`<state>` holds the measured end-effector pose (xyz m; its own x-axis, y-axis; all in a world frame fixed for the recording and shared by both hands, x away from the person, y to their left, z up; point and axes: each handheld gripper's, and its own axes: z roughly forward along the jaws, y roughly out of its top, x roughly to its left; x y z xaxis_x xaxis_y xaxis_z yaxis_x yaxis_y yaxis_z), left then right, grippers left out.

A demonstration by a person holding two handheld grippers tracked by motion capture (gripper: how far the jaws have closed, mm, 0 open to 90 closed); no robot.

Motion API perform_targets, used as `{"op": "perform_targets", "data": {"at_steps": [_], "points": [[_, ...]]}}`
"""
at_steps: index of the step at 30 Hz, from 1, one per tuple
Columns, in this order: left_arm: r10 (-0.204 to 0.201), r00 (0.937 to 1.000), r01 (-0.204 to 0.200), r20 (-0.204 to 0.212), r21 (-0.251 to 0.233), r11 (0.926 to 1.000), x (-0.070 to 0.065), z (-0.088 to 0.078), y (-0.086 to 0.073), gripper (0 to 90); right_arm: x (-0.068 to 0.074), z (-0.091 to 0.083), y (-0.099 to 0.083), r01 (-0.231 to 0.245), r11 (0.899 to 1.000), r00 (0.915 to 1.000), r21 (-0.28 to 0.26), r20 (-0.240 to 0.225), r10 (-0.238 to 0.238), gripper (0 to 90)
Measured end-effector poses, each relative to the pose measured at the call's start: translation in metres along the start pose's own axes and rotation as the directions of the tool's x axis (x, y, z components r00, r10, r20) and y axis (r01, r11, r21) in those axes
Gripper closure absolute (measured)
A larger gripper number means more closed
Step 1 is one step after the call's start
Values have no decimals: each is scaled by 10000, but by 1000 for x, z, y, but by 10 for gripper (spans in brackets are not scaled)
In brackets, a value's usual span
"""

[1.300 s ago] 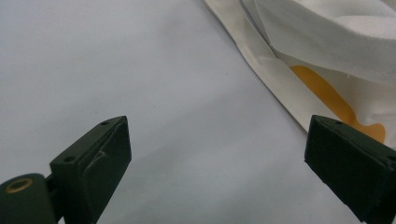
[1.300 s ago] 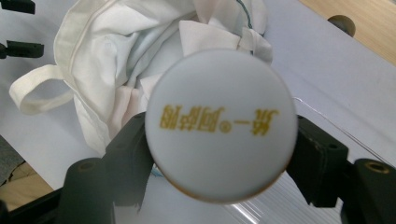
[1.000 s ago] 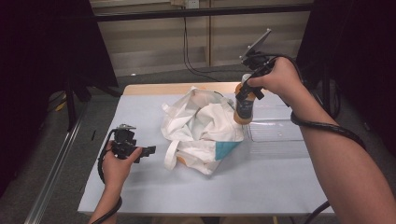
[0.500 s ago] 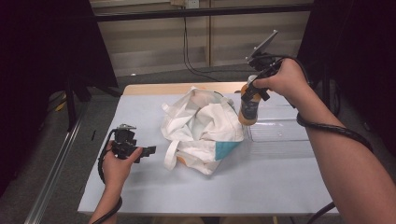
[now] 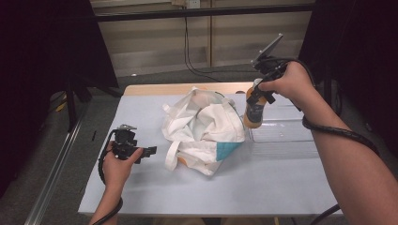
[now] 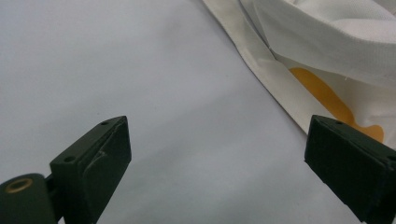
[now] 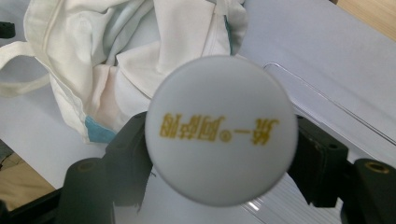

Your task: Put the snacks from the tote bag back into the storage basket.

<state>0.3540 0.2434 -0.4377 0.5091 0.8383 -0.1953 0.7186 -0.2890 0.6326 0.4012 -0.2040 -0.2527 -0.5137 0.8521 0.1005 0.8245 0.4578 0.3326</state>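
A crumpled white cloth bag [image 5: 204, 131] with orange and teal print lies mid-table; its edge and an orange patch [image 6: 327, 100] show in the left gripper view. My right gripper [image 5: 256, 93] is shut on an orange bottle [image 5: 253, 115] by its white cap [image 7: 222, 128], holding it upright just right of the bag [image 7: 116, 60], over the left end of a clear plastic tray [image 5: 286, 136]. My left gripper [image 5: 148, 152] rests low on the table, left of the bag, jaws wide open with nothing between its fingers [image 6: 93, 158].
The pale grey table [image 5: 263, 187] has bare room in front and at the left. A wooden strip [image 5: 155, 89] runs along its far edge. A metal rail [image 5: 56, 173] stands off the left side. The cable [image 5: 342, 136] drapes over the right forearm.
The right gripper has carried the bottle slightly to the right, from over the bag's edge toward the clear tray. The left hand has stayed in place.
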Motion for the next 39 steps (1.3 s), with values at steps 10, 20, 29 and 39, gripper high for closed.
{"op": "perform_targets", "data": {"at_steps": [10,20,29,39], "points": [[117,9999,-118,87,142,9998,0,0,0,72,-9,-1,-9,-189,9998,9998,-27,116,189,304],[112,9999,-112,35,133,9998,0,0,0,72,-16,-2,-16,-364,9993,9992,-29,164,364,304],[77,9999,-79,115,170,9998,0,0,0,72,-20,1,-22,-371,9993,9992,65,180,370,304],[84,10000,-84,6,93,9999,-1,0,0,72,-22,4,-28,-472,9989,9986,72,241,470,304]]}}
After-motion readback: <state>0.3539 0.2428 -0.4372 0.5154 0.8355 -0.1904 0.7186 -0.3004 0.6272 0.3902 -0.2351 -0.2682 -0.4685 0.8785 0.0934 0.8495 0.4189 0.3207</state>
